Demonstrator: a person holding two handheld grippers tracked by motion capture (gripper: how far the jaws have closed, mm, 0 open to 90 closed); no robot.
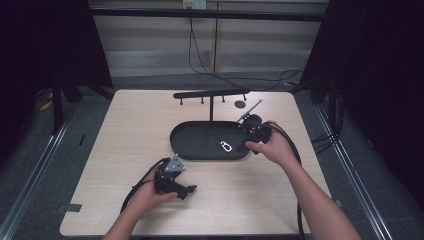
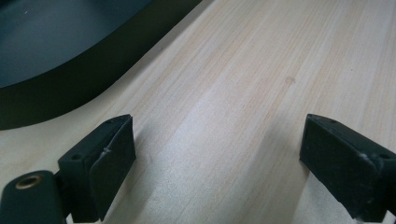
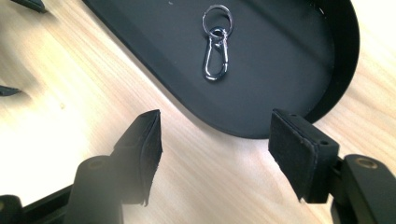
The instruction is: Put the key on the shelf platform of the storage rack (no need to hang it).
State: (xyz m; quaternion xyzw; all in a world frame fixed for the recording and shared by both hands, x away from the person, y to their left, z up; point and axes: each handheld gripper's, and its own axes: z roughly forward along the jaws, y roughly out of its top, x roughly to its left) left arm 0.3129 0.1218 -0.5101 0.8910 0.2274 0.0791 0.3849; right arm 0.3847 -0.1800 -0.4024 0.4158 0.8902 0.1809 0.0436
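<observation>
Both jaws of the right gripper stand wide and empty just short of the tray, so the reach for the carabiner inside it looks underway, needing a forward dip and squeeze.

Left hand-held gripper black, grey plate on top (3-cornered), black cable trailing.

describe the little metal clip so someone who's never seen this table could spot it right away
On the light wooden table lies a long black oval tray, in front of a black rack with pegs. Toward the tray's right end, near the right hand-held gripper, lies the metal clip: a small silver snap hook joined to a round key ring. It is the shiny thing on the dark tray floor.
</observation>
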